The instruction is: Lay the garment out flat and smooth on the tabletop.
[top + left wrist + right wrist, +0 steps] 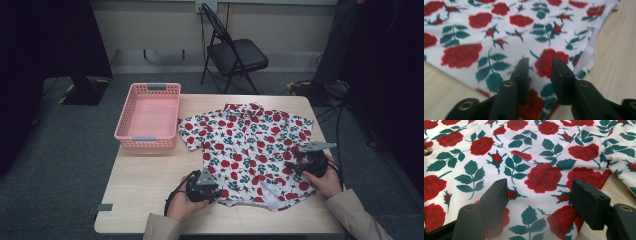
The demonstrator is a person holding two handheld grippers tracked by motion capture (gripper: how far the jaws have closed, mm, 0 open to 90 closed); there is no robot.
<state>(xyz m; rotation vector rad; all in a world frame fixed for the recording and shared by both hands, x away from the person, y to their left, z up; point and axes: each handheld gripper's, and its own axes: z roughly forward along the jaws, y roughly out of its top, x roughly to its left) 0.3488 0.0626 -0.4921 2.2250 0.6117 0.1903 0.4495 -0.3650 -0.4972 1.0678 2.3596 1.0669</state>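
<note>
- Pink basket (148,116): stands at the upper left of the table (145,180) in the high view, left of centre in the frame, its right wall just beside one sleeve of the shirt.
- Left tongs (214,191): low in the high view, a little left of centre, held in the person's left hand (181,204) at the shirt's near hem. In the left gripper view the left tongs (540,65) have their jaws a narrow gap apart, released, with a red rose of the cloth showing between them; the pads do not press on the fabric. The pale table shows at the lower left and along the right edge of that view.
- Rose-print shirt (247,150): white with red roses and green leaves, spread flat and front side up on the table, centre to right of the high view, collar toward the top of the frame, hem toward the bottom. One corner of the hem is turned over beside the left tongs.
- Right tongs (296,166): right of centre in the high view, held in the right hand (327,181) over the shirt's right edge. In the right gripper view the right tongs (539,193) stand wide apart, released, above the printed cloth; a chest pocket (534,145) lies toward the top of that frame and a button (427,150) at its left edge.
- Folding chair (232,50): top centre of the high view, on the floor beyond the table.
</note>
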